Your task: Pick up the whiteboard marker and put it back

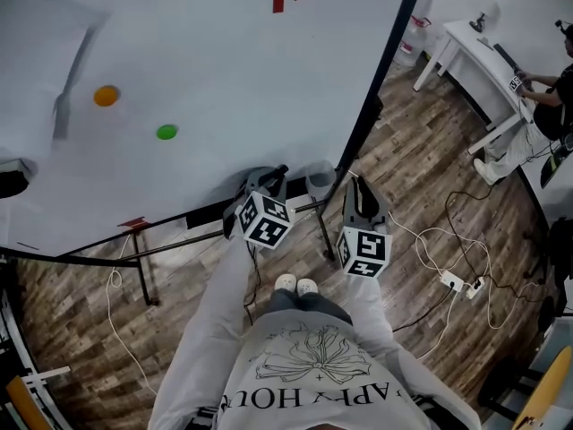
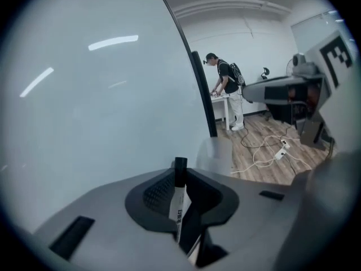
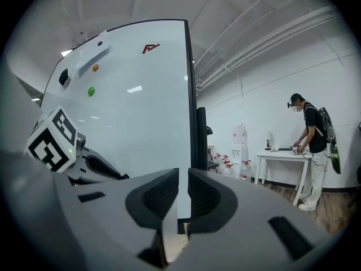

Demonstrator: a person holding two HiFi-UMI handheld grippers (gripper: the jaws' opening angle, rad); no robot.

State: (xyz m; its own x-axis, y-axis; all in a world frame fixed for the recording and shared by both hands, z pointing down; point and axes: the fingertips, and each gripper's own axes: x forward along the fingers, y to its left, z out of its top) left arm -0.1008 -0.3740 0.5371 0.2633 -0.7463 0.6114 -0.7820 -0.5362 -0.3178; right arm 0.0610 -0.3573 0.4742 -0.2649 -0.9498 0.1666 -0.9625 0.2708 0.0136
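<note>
The whiteboard marker (image 2: 178,203) has a white body and a black cap, and it stands upright between the pads of my left gripper (image 2: 181,176), which is shut on it. In the head view the left gripper (image 1: 269,179) is just in front of the whiteboard's (image 1: 224,52) lower right edge, with the marker's dark end (image 1: 281,169) poking out towards the board. My right gripper (image 1: 356,186) hovers beside it, to the right of the board's black side frame. In its own view the right gripper (image 3: 181,179) has its jaws together with nothing between them.
An orange magnet (image 1: 106,96) and a green magnet (image 1: 166,133) stick to the board, and a dark object (image 1: 12,180) sits at its left edge. A pale grey cup (image 1: 320,183) hangs at the lower corner. Cables and a power strip (image 1: 457,282) lie on the wooden floor. A person (image 1: 548,88) works at a white table (image 1: 474,50).
</note>
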